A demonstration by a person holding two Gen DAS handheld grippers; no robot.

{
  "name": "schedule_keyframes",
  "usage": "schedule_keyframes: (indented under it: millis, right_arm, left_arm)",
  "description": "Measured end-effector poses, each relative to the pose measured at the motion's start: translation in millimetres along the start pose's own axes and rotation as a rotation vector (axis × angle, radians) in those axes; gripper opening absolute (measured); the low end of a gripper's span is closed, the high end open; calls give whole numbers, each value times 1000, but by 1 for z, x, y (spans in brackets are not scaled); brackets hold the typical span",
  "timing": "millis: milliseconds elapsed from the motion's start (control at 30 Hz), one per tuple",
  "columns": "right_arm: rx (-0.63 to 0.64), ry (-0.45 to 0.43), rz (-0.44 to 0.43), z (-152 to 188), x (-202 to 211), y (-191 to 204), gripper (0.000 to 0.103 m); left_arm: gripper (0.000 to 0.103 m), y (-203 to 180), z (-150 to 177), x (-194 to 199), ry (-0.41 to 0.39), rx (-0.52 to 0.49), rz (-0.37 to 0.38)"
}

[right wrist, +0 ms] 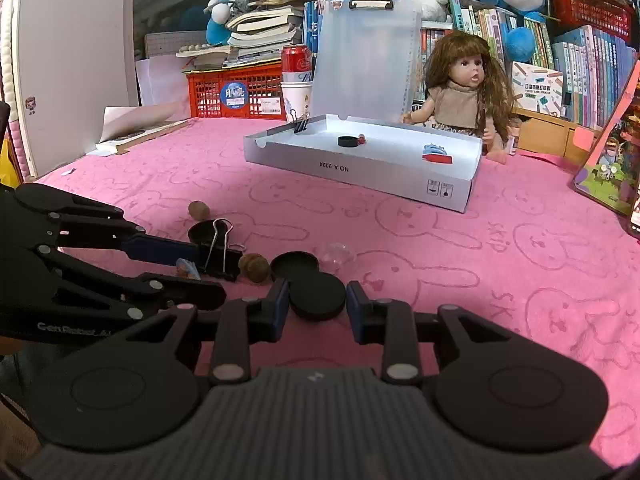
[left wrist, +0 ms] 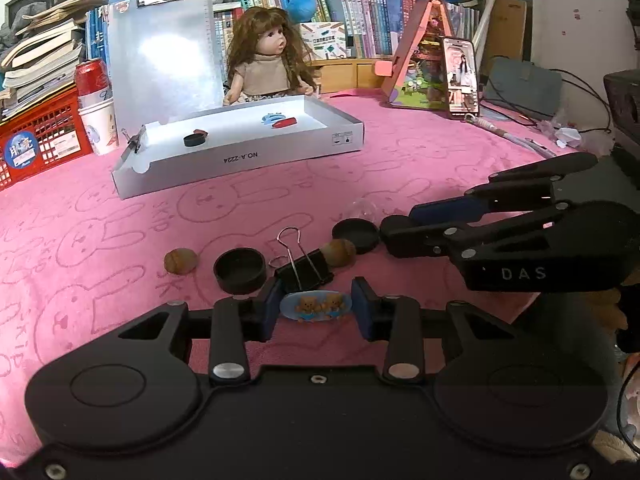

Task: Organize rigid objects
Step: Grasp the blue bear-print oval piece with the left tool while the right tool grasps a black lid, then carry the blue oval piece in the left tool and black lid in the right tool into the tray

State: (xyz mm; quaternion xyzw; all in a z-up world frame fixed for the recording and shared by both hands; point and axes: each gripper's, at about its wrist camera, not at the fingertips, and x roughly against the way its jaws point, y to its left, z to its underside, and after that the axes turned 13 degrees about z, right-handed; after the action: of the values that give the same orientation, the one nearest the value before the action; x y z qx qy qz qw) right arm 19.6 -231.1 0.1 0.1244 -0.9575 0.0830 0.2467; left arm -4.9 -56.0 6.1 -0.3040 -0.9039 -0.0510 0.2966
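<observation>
Pink cloth (left wrist: 120, 220) — bear clip (left wrist: 316, 307) between jaws.

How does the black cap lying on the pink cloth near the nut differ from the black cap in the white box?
The cap on the cloth lies open side up, outside the white box; the cap in the box lies closed side up beside a small brown thing. Both are round and black.
</observation>
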Motion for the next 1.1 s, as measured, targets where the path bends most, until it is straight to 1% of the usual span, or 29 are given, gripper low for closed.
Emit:
schedule_keyframes:
  millis: [300, 500, 700, 933, 1100]
  right_arm:
    - [-51, -12, 39, -12, -2, -7, 36]
    - [-51, -11, 75, -15, -4, -7, 36]
    - [-77, -2, 111, -21, -9, -16, 36]
    - [-113, -1, 168, -32, -16, -24, 36]
    - [-131, 4, 205, -40, -23, -29, 36]
  left_arm:
    - [36, 0, -13, 8, -35, -29, 8]
    - [36, 5, -19, 8, -49, -10, 9]
    - [36, 16, -27, 8, -63, 26, 0]
    - [36, 33, -40, 5, -87, 66, -30]
    - [36, 46, -51, 2, -108, 76, -51]
